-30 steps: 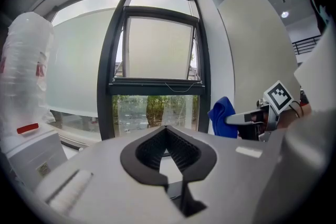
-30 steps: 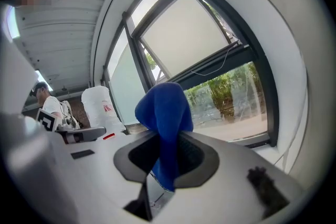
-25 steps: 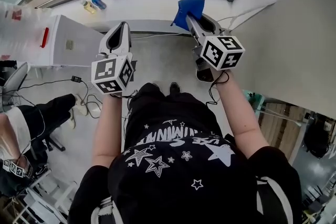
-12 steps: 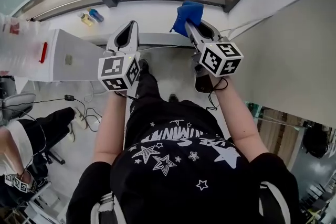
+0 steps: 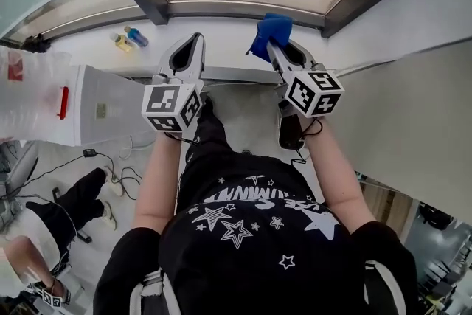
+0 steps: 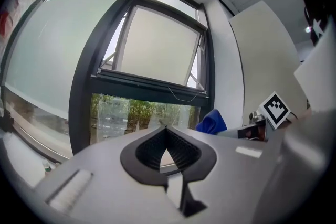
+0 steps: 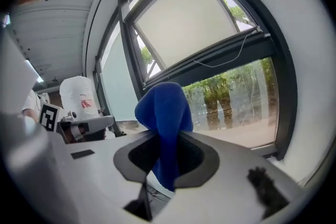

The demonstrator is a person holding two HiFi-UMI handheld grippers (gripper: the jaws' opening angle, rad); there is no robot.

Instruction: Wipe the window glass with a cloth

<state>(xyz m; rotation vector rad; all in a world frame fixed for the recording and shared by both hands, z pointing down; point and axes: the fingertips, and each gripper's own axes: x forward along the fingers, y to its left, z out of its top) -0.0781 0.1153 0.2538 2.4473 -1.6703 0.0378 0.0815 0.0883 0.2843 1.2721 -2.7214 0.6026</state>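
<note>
Right gripper view shows your right gripper (image 7: 167, 139) pinching a crumpled blue cloth (image 7: 164, 107), which stands up out of the jaws near the dark-framed window glass (image 7: 236, 102); you cannot tell from any view whether it touches the pane. Your left gripper (image 6: 165, 131) has its jaws pressed together on nothing, pointed at the same glass, just left of the cloth.

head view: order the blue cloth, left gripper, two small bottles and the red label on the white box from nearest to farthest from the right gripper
1. blue cloth: clamped in the right gripper's jaws, at its tip.
2. left gripper: alongside, to the left.
3. two small bottles: farther left, on the sill.
4. red label: far left, on the white box.
</note>
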